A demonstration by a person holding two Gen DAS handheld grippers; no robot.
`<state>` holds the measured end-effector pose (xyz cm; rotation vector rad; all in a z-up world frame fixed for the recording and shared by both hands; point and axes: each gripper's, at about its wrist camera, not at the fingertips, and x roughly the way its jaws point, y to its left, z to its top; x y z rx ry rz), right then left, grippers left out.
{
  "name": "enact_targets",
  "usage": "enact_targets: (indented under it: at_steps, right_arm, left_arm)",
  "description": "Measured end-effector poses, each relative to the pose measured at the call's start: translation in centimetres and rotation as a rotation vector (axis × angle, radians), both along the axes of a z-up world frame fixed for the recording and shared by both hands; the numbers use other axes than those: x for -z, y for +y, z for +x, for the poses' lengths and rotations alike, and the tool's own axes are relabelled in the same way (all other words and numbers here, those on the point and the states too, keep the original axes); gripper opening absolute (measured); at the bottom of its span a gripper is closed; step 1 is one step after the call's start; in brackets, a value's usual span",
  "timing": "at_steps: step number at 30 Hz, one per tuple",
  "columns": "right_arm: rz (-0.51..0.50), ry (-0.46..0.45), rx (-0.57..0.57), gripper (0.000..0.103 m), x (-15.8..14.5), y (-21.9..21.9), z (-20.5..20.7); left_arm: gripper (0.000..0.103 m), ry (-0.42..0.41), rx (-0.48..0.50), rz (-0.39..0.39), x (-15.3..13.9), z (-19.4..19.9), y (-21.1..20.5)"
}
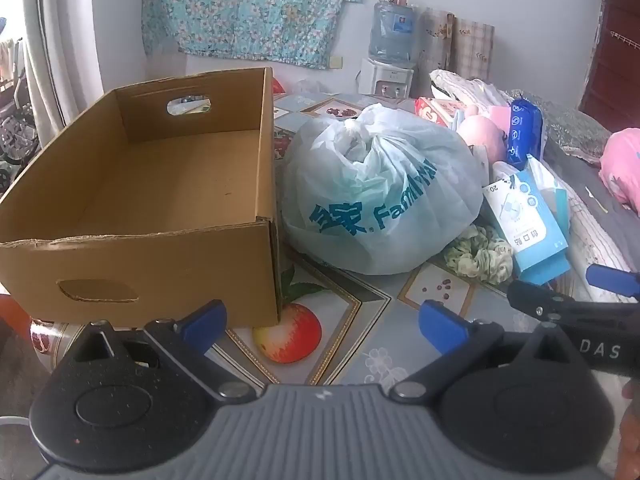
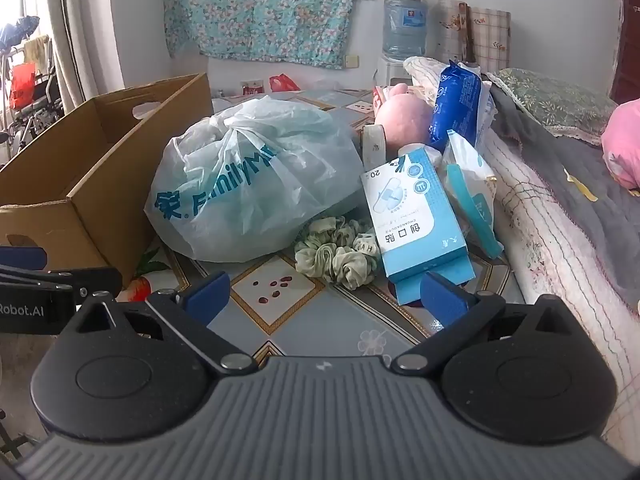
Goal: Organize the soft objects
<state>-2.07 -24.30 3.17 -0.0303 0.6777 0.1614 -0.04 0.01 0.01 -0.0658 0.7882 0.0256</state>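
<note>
An open, empty cardboard box [image 1: 168, 184] stands at the left of the table; it also shows in the right wrist view [image 2: 80, 176]. A knotted pale blue plastic bag [image 1: 380, 192] [image 2: 256, 180] lies right of it. A green scrunchie [image 1: 480, 256] [image 2: 340, 252] lies in front of a blue plaster box [image 1: 532, 224] [image 2: 416, 224]. A pink plush toy [image 1: 480, 132] [image 2: 404, 120] and a blue tissue pack [image 1: 520, 128] [image 2: 456, 100] lie behind. My left gripper [image 1: 322, 326] is open and empty, low in front of the box corner. My right gripper [image 2: 324, 296] is open and empty, just short of the scrunchie.
The table has a patterned fruit-print cover [image 1: 348, 320]. A bed with a quilt [image 2: 560, 232] borders the table on the right. A water dispenser [image 1: 390, 40] stands against the back wall. The right gripper's arm [image 1: 576, 304] reaches in at the right of the left wrist view.
</note>
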Motion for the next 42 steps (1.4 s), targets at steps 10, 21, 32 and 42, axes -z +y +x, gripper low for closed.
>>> enact_targets:
  at_steps: [10,21,32,42]
  right_arm:
    - [-0.015,-0.008,0.006,0.102,-0.54,0.22,-0.04]
    - [-0.026,-0.01,0.006,0.102,-0.42,0.38,0.14]
    - [-0.036,-0.01,0.004,0.102,-0.41,0.56,0.2]
    - [-0.038,-0.009,0.003,0.102,-0.41,0.62,0.21]
  left_arm:
    - [0.103,-0.017,-0.001,-0.004,-0.24,-0.36,0.32]
    - [0.103,-0.007,0.01,0.004,-0.34,-0.15,0.07]
    - [0.103,-0.003,0.006,-0.003,-0.19,-0.02,0.08]
    - [0.103,-0.002,0.006,-0.008,-0.11,-0.06,0.25]
